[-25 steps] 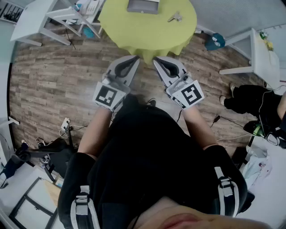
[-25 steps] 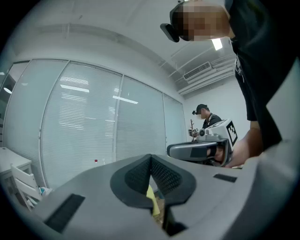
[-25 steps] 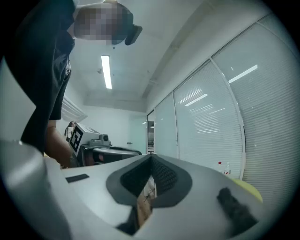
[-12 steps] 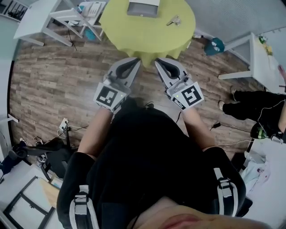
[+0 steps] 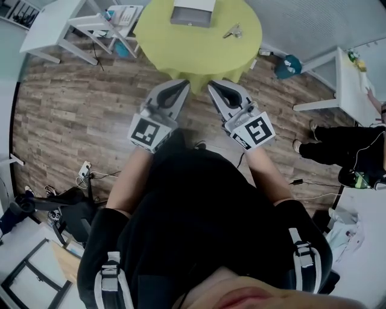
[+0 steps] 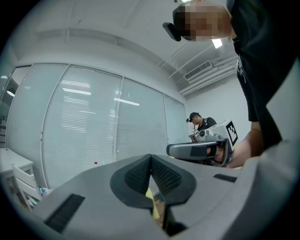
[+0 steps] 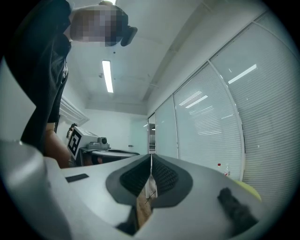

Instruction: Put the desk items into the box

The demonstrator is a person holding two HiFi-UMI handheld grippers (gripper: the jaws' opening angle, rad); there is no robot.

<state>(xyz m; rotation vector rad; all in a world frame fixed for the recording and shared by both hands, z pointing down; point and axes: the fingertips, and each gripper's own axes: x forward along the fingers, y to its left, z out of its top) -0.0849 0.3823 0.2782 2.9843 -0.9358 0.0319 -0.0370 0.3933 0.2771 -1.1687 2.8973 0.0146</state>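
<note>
My head camera looks steeply down past my chest (image 5: 199, 211) onto my left gripper (image 5: 183, 83), right gripper (image 5: 212, 86) and the green table (image 5: 181, 42) beyond; each gripper camera sits close behind its own jaws, facing level toward window blinds (image 6: 89, 122); each also catches the other gripper alongside.

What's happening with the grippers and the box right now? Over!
Left gripper shut, empty. Right gripper shut, empty. Box and small metal item sit untouched on the green table ahead. Path looks clear.

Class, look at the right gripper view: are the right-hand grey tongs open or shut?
Shut. The right-hand grey tongs have their dark ribbed pads meeting at the tips, with nothing between them.
</note>
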